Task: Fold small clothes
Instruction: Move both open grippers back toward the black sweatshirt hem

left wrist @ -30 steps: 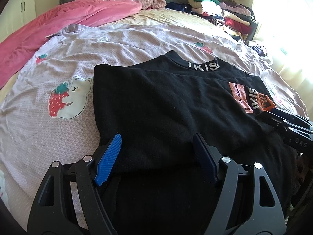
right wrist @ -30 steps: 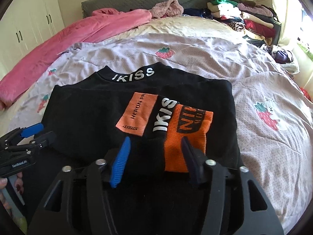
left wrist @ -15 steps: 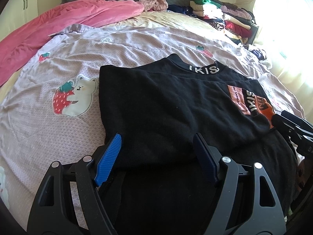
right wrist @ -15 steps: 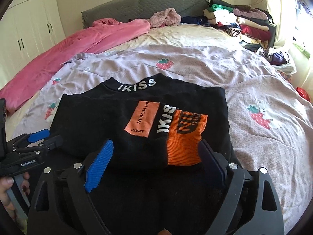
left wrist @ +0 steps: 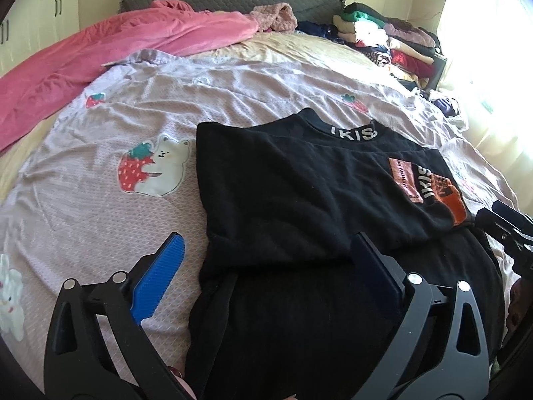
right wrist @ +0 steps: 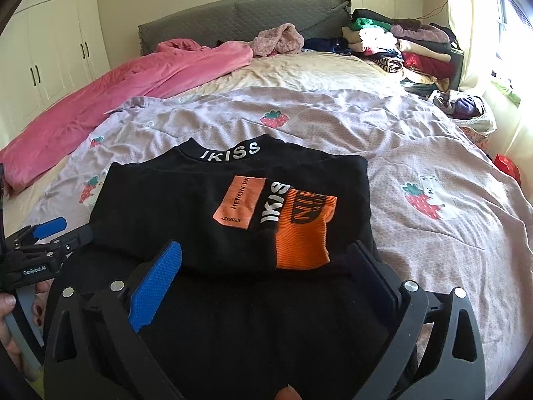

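Note:
A black sweater [left wrist: 299,193] with a white "IKISS" collar and orange sleeve patches lies partly folded on the lilac strawberry-print quilt [left wrist: 100,200]; it also shows in the right wrist view [right wrist: 186,206]. Its sleeves are folded across the chest, with the orange cuff [right wrist: 299,233] on top. My left gripper [left wrist: 269,260] is open and empty, low over the sweater's near left edge. My right gripper [right wrist: 269,266] is open and empty, just before the near fold below the orange cuff. The left gripper also shows in the right wrist view [right wrist: 50,236], and the right gripper shows at the right edge of the left wrist view [left wrist: 506,226].
A pink blanket [right wrist: 150,76] lies along the bed's left side. A stack of folded clothes [right wrist: 399,46] sits at the far right by the grey headboard [right wrist: 240,16]. White cupboards [right wrist: 50,53] stand on the left. A bright window is on the right.
Both grippers have drawn back from the sweater toward the near edge. The right gripper's jaws have opened wider. The left gripper has shifted left, its left finger now over the quilt.

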Tool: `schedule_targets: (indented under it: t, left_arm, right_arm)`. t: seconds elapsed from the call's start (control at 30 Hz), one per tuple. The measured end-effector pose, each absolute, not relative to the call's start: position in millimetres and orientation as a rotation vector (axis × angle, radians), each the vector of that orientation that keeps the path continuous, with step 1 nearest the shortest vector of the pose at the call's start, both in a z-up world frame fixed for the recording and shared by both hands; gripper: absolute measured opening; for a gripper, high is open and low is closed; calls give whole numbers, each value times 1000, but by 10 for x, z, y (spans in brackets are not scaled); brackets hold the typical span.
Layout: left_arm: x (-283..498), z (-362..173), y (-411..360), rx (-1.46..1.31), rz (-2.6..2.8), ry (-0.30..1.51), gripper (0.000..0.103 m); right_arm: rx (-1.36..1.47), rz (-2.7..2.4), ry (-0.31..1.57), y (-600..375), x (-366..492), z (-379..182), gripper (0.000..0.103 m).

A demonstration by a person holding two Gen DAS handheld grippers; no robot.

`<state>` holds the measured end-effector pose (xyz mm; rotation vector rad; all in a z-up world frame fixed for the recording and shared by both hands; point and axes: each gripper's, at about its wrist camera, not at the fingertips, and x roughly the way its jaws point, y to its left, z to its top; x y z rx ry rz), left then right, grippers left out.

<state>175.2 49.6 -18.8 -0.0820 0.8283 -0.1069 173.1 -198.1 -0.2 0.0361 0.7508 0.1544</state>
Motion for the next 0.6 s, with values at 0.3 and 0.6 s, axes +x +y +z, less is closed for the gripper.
schedule_targets:
  t: [0.3,0.6]
  left_arm:
    - [1469,-121,537,-47,-89,792,94]
    - [1273,-105,568,-32,-85,792,94]
  right_arm:
    - [43,153,732,-2096,1549,76,99]
    - [15,119,715,-2212,1383,178,99]
